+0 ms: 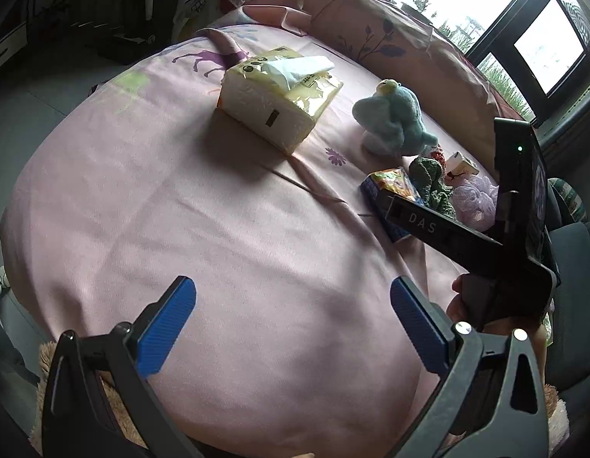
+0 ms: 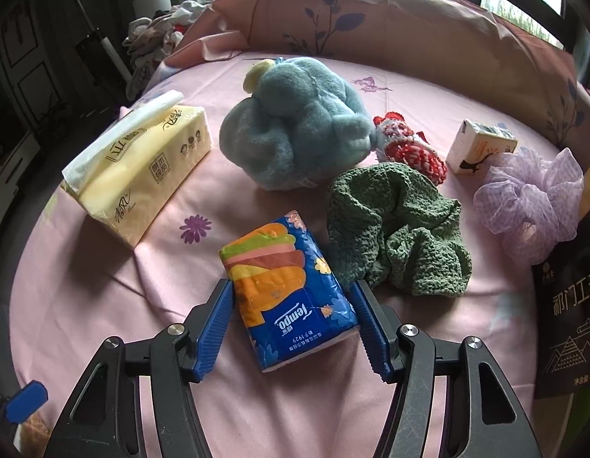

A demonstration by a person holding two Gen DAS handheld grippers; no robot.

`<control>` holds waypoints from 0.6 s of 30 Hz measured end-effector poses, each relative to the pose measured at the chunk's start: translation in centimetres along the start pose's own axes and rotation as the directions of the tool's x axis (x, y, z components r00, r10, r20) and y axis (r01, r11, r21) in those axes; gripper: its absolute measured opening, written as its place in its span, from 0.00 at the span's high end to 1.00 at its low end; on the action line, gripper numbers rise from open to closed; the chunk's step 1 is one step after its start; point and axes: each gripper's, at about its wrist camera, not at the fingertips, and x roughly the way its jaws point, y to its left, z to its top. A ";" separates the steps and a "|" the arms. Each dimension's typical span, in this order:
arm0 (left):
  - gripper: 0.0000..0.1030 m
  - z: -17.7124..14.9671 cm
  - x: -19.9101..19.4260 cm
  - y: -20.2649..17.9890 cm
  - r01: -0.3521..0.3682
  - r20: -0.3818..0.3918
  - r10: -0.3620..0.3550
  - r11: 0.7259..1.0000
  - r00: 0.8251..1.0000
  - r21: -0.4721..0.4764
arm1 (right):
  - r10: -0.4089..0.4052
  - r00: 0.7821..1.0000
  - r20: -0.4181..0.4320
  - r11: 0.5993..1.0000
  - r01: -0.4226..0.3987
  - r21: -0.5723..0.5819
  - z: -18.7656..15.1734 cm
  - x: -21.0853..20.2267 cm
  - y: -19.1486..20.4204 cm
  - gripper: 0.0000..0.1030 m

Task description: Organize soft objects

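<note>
**Right jaws bracketed the blue tissue pack on the pink bed**

The blue Tempo tissue pack [image 2: 291, 297] lay flat on the pink bed sheet [image 2: 104, 286], near the front edge of the cluster of soft things. The right gripper [image 2: 295, 328] reached down over it with one blue pad on each long side of the pack. The jaws stood half-narrowed around it; the left pad sat right against the wrapper, while the right pad looked just at its edge, and a firm squeeze could not be confirmed.

Just beyond the pack, to the right, a green knitted cloth [image 2: 398, 229] lay crumpled, its near fold close to the right pad. Behind it sat a blue-grey plush toy [image 2: 295, 126], with a red and white crocheted piece [image 2: 409, 149] touching its right side. A small white and orange box [image 2: 480, 145] and a lilac mesh puff [image 2: 531, 198] lay farther right. A large yellow tissue pack [image 2: 142, 175] rested well to the left, a sheet sticking out of its top.

The left gripper [image 1: 293, 328] hung over a bare stretch of sheet, jaws wide and empty. A pink pillow [image 2: 390, 23] with leaf prints lined the far side of the bed.
</note>
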 end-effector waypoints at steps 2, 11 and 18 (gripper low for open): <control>0.01 -0.1 0.0 -0.2 0.004 0.001 -0.004 1.000 1.000 0.002 | 0.020 1.000 -0.008 1.000 -0.020 0.023 -0.4 -0.4 -0.5 0.41; 0.01 -0.9 0.2 -1.7 0.015 -0.018 -0.015 0.999 1.000 0.041 | 0.063 0.996 -0.064 0.986 -0.052 0.161 -5.6 -4.1 -2.8 0.41; 0.01 -1.6 -0.3 -2.9 0.036 -0.011 -0.035 0.996 0.999 0.086 | 0.181 0.978 -0.099 0.957 -0.152 0.249 -9.8 -6.7 -4.3 0.41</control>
